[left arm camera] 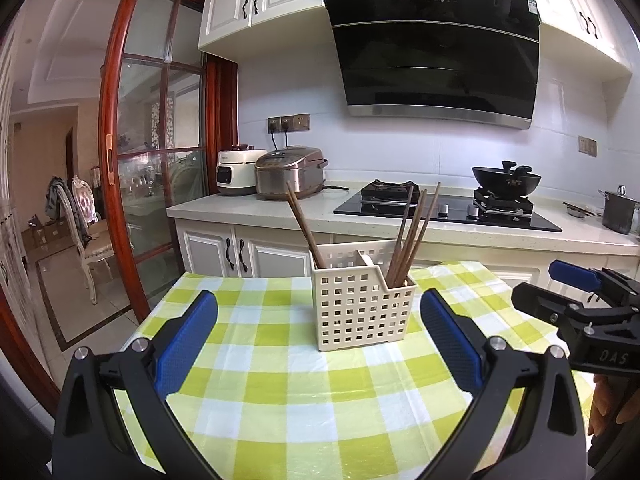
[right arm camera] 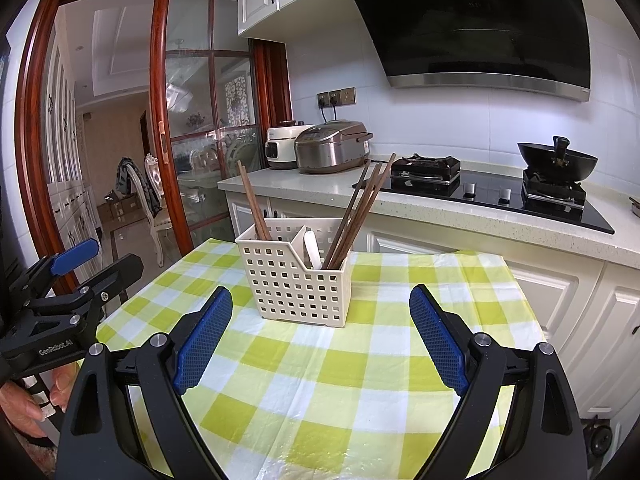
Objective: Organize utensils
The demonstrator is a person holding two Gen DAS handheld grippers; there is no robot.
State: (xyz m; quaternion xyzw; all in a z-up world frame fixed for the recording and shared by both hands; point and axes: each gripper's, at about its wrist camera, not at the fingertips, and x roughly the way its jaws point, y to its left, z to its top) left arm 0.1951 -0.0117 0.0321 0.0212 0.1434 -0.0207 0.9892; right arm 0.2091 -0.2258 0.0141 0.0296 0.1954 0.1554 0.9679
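Left gripper [left arm camera: 319,328] gapes wide, empty; caddy [left arm camera: 362,308] at twelve o'clock on the cloth [left arm camera: 280,400], chopsticks [left arm camera: 410,236] inside. Right gripper [right arm camera: 321,334] likewise released, empty; spoon [right arm camera: 312,249] too sits in the caddy. Sorting looks finished, nothing loose visible.

Holder: we see a cream perforated caddy [left arm camera: 362,304] standing upright on our checked worktop [left arm camera: 280,400], split by a divider into two compartments.
Left compartment: we count a pair of brown chopsticks [right arm camera: 252,204] leaning left.
Right compartment: we see several brown chopsticks [right arm camera: 360,208] fanned rightward, beside a white spoon handle [right arm camera: 313,249].
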